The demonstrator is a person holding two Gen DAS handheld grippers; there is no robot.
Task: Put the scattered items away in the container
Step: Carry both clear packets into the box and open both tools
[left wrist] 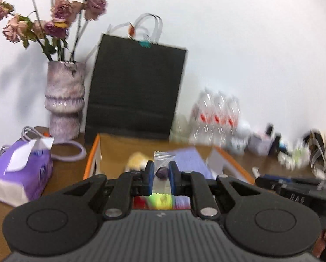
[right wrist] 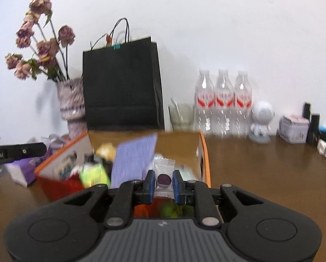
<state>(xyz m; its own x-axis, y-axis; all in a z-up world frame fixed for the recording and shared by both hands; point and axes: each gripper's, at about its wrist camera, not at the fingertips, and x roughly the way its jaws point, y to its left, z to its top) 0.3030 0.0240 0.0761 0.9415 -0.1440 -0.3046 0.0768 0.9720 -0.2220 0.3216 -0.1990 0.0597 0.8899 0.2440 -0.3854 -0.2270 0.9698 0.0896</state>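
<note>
We see the left gripper (left wrist: 160, 172) and the right gripper (right wrist: 164, 178) each pinching a clear candy packet (left wrist: 163, 156) over the orange-rimmed cardboard box (right wrist: 203, 152) on the counter (right wrist: 261, 174); other items lie inside.

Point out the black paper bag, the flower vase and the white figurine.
black paper bag (right wrist: 121, 87): right wrist view, middle of its front face.
flower vase (left wrist: 64, 100): left wrist view, mid body.
white figurine (right wrist: 263, 112): right wrist view, round head.

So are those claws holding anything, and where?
Yes: the left claw pinches a clear sweet packet at the purple sweet, mid-packet; the right claw holds a second packet likewise.
</note>
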